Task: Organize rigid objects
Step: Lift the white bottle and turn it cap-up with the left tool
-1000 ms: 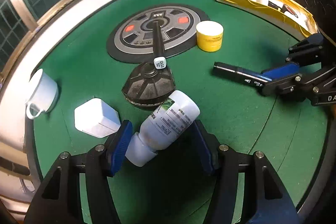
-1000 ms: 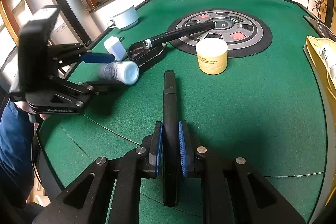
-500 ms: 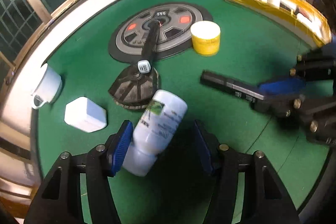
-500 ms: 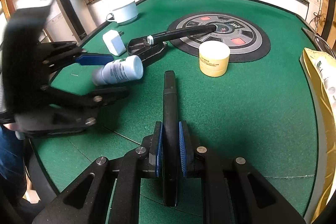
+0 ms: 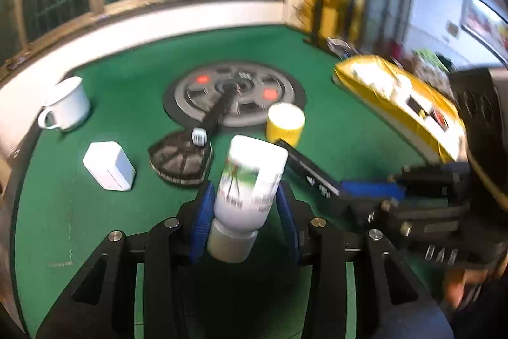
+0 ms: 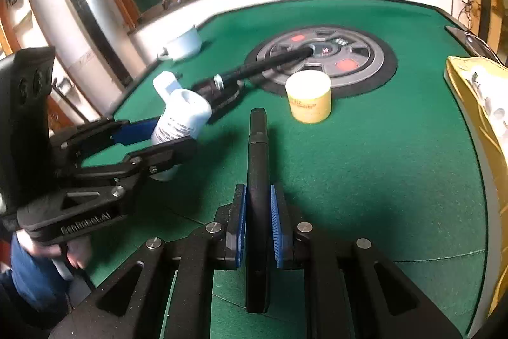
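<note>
Two tongs are now loaded: we are pinching the white bottle (image 5: 247,189) in the left tongs (image 5: 244,212), whose pads were spread around it a second ago, and it is riding tilted above the green worktop (image 5: 95,212). The right tongs (image 6: 257,224) are still pressed on the black bar (image 6: 257,180). With both items secured, we are judging the next step to be carrying them toward the yellow tray (image 5: 397,104).
</note>
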Demonstrator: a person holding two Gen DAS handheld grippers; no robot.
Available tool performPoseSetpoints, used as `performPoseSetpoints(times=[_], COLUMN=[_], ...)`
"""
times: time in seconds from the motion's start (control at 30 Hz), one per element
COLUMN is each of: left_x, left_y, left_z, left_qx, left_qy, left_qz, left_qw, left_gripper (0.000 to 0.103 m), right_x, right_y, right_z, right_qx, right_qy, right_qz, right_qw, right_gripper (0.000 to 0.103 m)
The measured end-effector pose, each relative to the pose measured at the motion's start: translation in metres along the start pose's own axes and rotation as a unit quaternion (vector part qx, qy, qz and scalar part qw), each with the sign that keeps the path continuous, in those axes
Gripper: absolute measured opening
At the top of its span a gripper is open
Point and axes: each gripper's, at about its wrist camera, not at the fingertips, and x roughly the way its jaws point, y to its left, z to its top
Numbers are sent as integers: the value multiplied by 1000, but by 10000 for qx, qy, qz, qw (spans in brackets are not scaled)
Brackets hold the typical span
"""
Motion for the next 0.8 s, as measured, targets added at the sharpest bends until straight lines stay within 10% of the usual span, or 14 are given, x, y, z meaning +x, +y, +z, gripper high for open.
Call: performPoseSetpoints(times=[0.23, 0.8], left_x=[-4, 42], left_y=[-11, -9], left_z=[5, 22], left_qx=[-436, -323], left_qy=[-415, 606], left_qz=[116, -69], left_qw=[9981, 9976], left_gripper=[37, 38], right_x=[-21, -20], right_y=[1, -15], right_z=[-3, -2], right_qx=[109, 406], right_qy=[-556, -465], right_qz=[-321, -187], right_qw=[9979, 9979], right_gripper=[13, 13])
